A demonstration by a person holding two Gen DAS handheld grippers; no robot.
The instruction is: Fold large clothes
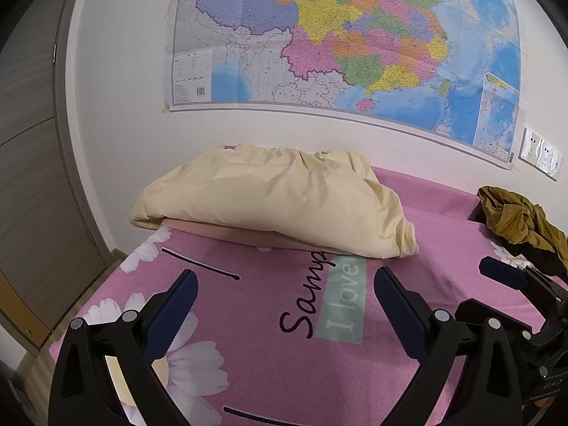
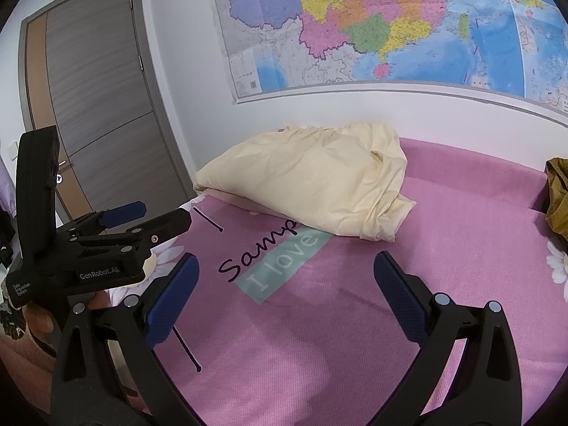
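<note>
An olive-brown garment (image 1: 522, 220) lies crumpled at the far right of the pink bed; only its edge shows in the right wrist view (image 2: 557, 195). My left gripper (image 1: 284, 284) is open and empty above the pink sheet (image 1: 284, 355), well short of the garment. It also shows from the side in the right wrist view (image 2: 142, 218). My right gripper (image 2: 284, 269) is open and empty above the sheet's middle; its fingers (image 1: 504, 269) show at the right edge of the left wrist view.
A cream folded quilt (image 1: 269, 198) lies on a pillow against the back wall, also in the right wrist view (image 2: 312, 184). A large map (image 1: 348, 42) hangs above. A grey door (image 2: 103, 113) stands left of the bed. Wall sockets (image 1: 539, 159) are at right.
</note>
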